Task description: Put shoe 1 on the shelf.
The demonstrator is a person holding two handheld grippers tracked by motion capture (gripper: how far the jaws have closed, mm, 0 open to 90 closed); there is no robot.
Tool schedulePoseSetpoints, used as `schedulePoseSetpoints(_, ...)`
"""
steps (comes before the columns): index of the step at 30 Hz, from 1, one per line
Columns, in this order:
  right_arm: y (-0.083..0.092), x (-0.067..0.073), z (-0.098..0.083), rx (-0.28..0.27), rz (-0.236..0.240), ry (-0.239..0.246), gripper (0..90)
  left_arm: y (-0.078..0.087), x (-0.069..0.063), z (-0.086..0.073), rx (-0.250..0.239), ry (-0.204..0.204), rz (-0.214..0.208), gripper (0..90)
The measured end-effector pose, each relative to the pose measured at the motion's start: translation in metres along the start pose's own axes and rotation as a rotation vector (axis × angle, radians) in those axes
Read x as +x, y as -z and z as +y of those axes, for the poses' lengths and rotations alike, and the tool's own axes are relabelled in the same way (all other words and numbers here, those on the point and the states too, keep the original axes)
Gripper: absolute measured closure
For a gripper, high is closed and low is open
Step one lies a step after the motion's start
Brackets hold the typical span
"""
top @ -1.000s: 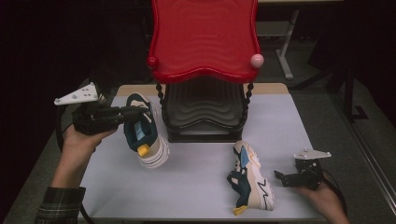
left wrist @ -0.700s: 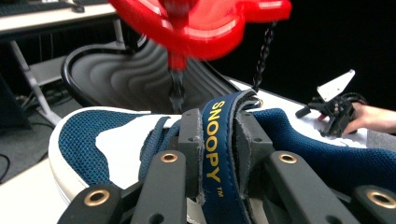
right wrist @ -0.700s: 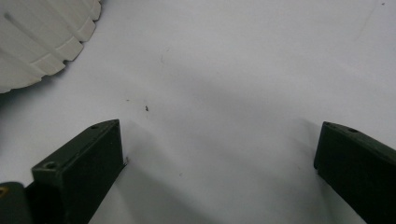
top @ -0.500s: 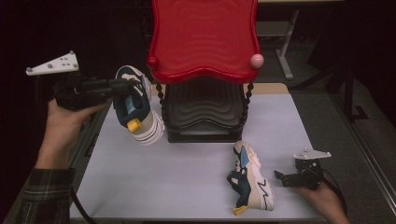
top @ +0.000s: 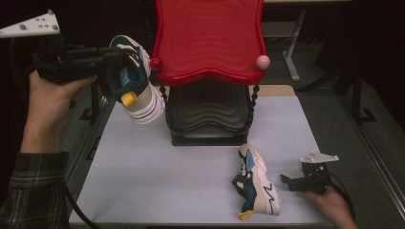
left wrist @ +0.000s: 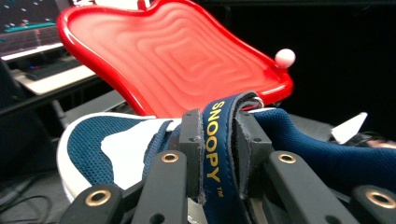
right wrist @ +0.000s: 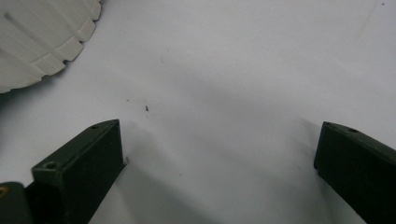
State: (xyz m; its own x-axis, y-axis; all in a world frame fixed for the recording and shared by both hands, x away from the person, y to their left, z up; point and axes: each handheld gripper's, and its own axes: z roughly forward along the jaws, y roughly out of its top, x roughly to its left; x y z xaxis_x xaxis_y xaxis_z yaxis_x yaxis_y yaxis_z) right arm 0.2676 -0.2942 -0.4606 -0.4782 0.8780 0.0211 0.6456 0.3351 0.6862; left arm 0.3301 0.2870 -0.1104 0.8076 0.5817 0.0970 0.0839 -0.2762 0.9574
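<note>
A navy and white sneaker [top: 133, 82] is being held in the air by the left gripper [top: 112, 57], at the left of the high view, beside the edge of the red wavy tray [top: 207, 38] that tops the black stand [top: 207, 117]. In the left gripper view, the fingers [left wrist: 192, 149] are being pressed closed on the sneaker's navy tongue strap [left wrist: 218, 154], which is lettered "SNOOPY" in yellow, with the blue mesh toe seen to the left and the red tray beyond it. The sneaker is being carried tilted, its white sole turned down and toward the stand, clear of the worktop [top: 157, 176]. A pink ball [top: 263, 62] is being shown at the tray's right corner.

The second sneaker [top: 257, 183] is lying on the worktop in front of the stand, toward the right. The right gripper [top: 289, 181] is being rested low on the worktop just beside that shoe. In the right gripper view its fingers [right wrist: 79, 163] are being held wide apart with nothing between them, bare worktop being seen in the gap, and the ridged white sole [right wrist: 42, 32] is seen at the upper left.
</note>
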Motion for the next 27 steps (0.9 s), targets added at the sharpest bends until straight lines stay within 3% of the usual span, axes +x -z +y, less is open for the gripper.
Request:
schedulePoseSetpoints(7, 0.0, 0.0, 0.0, 0.001, 0.001, 0.0, 0.7, 0.001, 0.007, 0.026, -0.037, -0.023, -0.003, 74.9)
schedulePoseSetpoints(12, 0.0, 0.0, 0.0, 0.001, 0.001, 0.0, 0.7, -0.007, 0.009, 0.044, -0.068, -0.05, -0.016, 75.0)
schedulePoseSetpoints(19, 0.0, 0.0, 0.0, 0.001, 0.001, 0.0, 0.7, -0.038, 0.01, 0.07, -0.077, -0.1, -0.059, 75.0)
schedulePoseSetpoints(27, 0.0, 0.0, 0.0, 0.001, 0.002, -0.001, 0.7, -0.073, 0.013, 0.089, -0.057, -0.151, -0.083, 75.2)
